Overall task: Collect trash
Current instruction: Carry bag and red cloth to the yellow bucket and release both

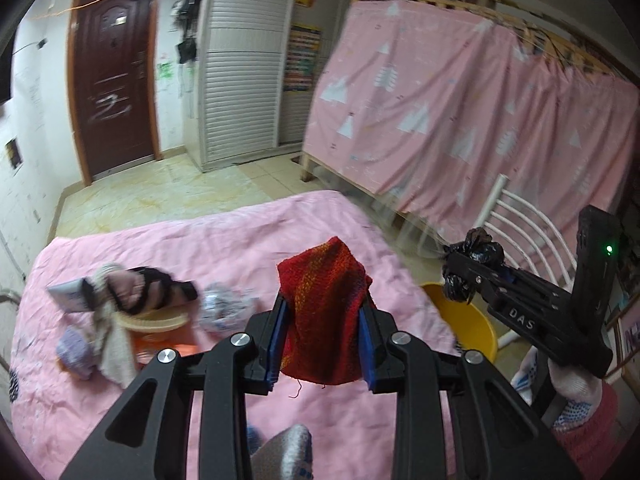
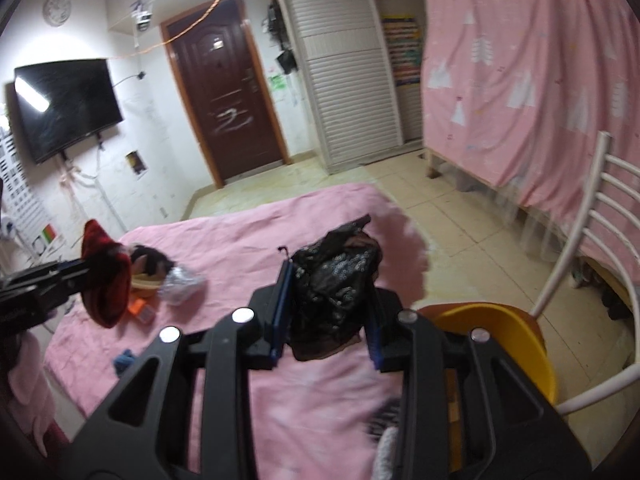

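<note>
A pink bedsheet (image 1: 224, 240) covers the bed. On it, left of centre, lie a clothes heap (image 1: 132, 292), crumpled silver wrapper (image 1: 224, 308) just beside, and an orange packet (image 2: 141, 309).

Red knit cloth (image 1: 326, 312), yellow basin (image 1: 466, 320)
</note>
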